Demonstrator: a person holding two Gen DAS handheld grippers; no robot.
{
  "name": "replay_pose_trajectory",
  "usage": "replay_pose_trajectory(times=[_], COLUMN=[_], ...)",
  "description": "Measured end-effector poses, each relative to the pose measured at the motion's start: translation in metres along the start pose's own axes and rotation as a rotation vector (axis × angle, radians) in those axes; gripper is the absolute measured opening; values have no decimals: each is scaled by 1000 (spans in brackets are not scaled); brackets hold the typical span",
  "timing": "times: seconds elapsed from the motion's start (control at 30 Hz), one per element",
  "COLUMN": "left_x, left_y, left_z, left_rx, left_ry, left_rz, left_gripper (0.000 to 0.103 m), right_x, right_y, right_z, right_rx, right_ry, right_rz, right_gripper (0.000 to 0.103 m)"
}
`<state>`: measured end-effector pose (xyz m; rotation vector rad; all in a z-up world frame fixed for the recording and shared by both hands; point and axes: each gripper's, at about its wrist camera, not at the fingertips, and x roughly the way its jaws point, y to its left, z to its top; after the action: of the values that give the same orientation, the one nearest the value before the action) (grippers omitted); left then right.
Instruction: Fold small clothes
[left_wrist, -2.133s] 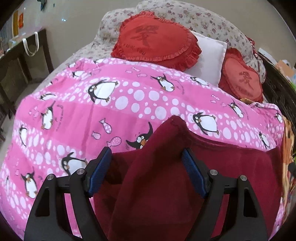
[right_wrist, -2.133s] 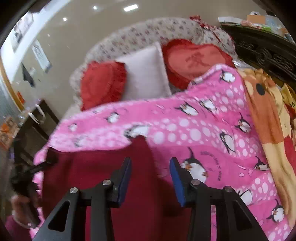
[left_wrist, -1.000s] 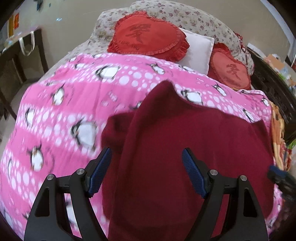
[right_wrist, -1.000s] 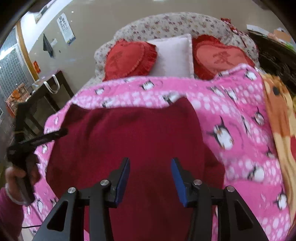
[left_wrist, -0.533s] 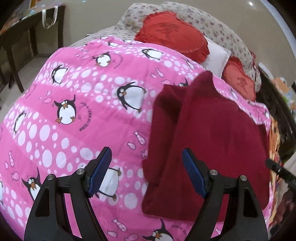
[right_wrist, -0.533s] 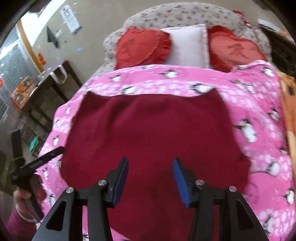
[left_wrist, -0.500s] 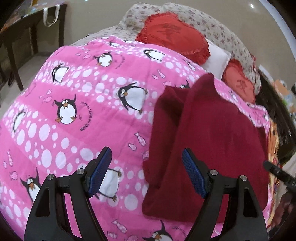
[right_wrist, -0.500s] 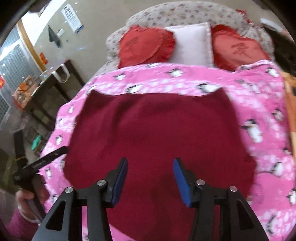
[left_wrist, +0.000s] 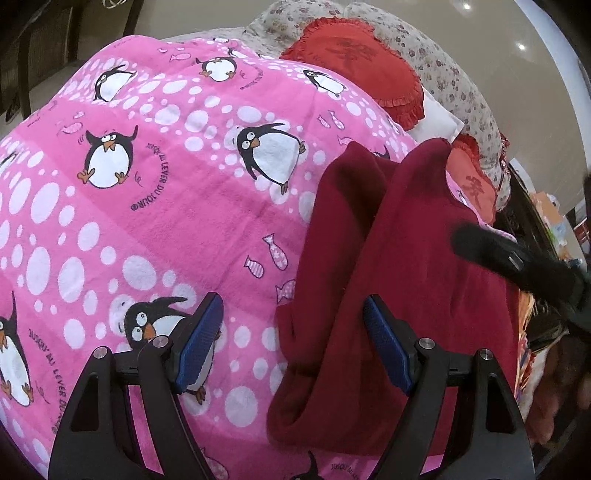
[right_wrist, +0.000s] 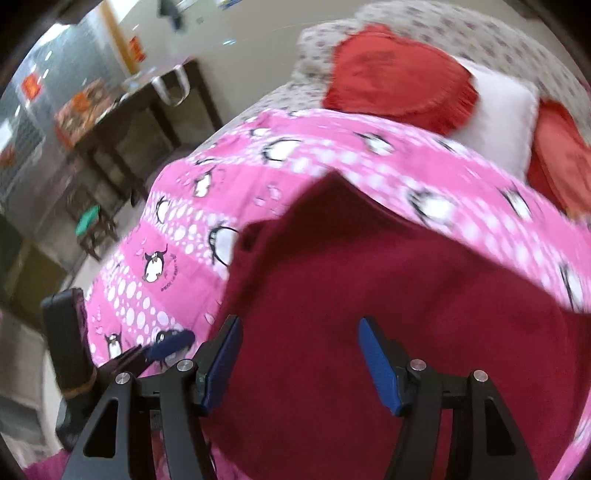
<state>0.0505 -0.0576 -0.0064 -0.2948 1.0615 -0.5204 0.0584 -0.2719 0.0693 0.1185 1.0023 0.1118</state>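
Note:
A dark red garment (left_wrist: 406, 258) lies spread on the pink penguin blanket (left_wrist: 166, 203), with its left sleeve folded in along the side. My left gripper (left_wrist: 291, 314) hovers open over the garment's left edge; one finger is above the blanket and the other above the cloth, and nothing is held. In the right wrist view the same garment (right_wrist: 369, 277) fills the foreground. The right gripper (right_wrist: 299, 332) hangs over it with its jaws opening and nothing pinched between them. One of the left gripper's fingers (right_wrist: 171, 341) shows at the lower left there.
Two red heart cushions (left_wrist: 354, 62) and a white pillow (right_wrist: 498, 110) lean on the floral headboard (left_wrist: 454, 85). A dark side table (right_wrist: 147, 122) with a bag and a green stool (right_wrist: 88, 218) stand left of the bed. Orange bedding (left_wrist: 524, 314) lies at the right edge.
The left gripper slid from above the garment to its left edge and rolled. The right gripper swept left across the garment and its jaws widened. The garment has not moved.

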Motion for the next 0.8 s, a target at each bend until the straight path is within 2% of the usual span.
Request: replay_pose_trajectory(times=[0.17, 0.27, 0.33, 0.47, 0.73, 0.8], left_x=[-1, 0, 0, 2, 8, 9], left_y=[3, 5, 6, 5, -2, -4], left_z=[-2, -1, -1, 1, 3, 6], left_rx=[7, 5, 7, 11, 18, 13], left_ry=[-3, 0, -2, -2, -15, -13], left_rz=[-8, -17, -22, -25, -13, -13], left_gripper=[79, 80, 80, 81, 85, 85], right_x=[33, 57, 65, 67, 28, 22], right_y=[28, 37, 32, 12, -8, -14], right_z=[24, 34, 41, 50, 38, 34], right_rx=[-145, -261, -263, -148, 67, 100], right_ry=[20, 42, 31, 15, 23, 32], right_rz=[-120, -274, -323, -260, -63, -47], right_gripper=[63, 63, 63, 63, 64, 64])
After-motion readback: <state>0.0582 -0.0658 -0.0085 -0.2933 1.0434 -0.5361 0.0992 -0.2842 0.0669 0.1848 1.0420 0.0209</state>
